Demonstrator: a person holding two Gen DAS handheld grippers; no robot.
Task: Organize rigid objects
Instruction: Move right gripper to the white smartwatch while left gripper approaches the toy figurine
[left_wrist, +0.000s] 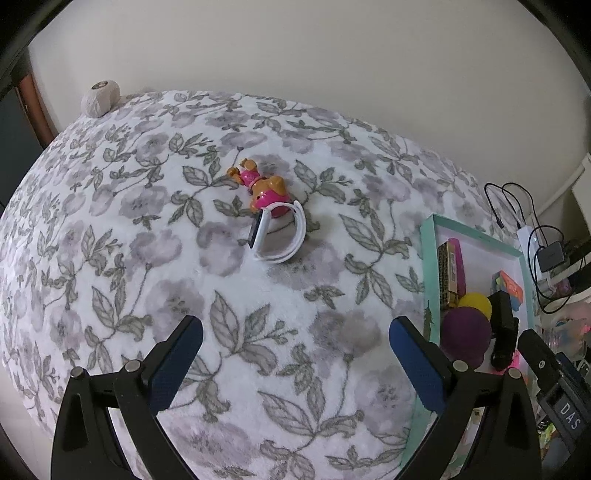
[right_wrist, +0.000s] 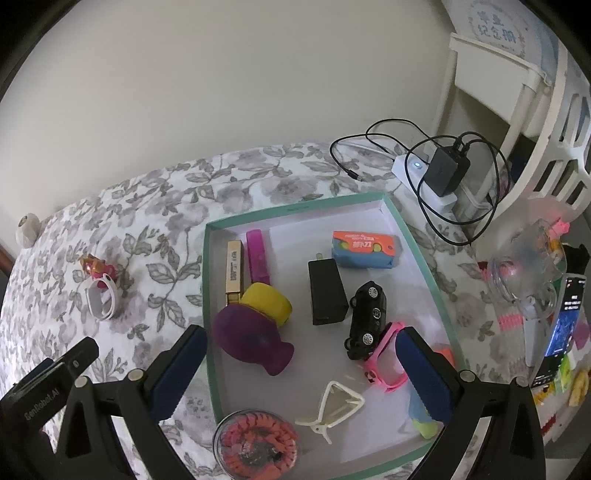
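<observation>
A pink and orange toy dog (left_wrist: 263, 188) lies on the floral blanket beside a white watch band (left_wrist: 281, 236); both also show small at the left of the right wrist view, the dog (right_wrist: 96, 268) and the band (right_wrist: 103, 302). My left gripper (left_wrist: 295, 332) is open and empty, short of them. A teal-rimmed tray (right_wrist: 291, 211) holds a purple bulb toy (right_wrist: 249, 338), yellow cylinder (right_wrist: 269, 302), black adapter (right_wrist: 327, 291), black toy car (right_wrist: 365, 319), pink glasses (right_wrist: 388, 363) and more. My right gripper (right_wrist: 301, 345) is open and empty above the tray.
A power strip with a black charger (right_wrist: 445, 170) and cables lies behind the tray. A phone (right_wrist: 563, 317) and clear plastic toys (right_wrist: 524, 266) crowd the right. A white shelf (right_wrist: 517, 92) stands far right. A grey ball (left_wrist: 100, 98) sits at the blanket's far left corner.
</observation>
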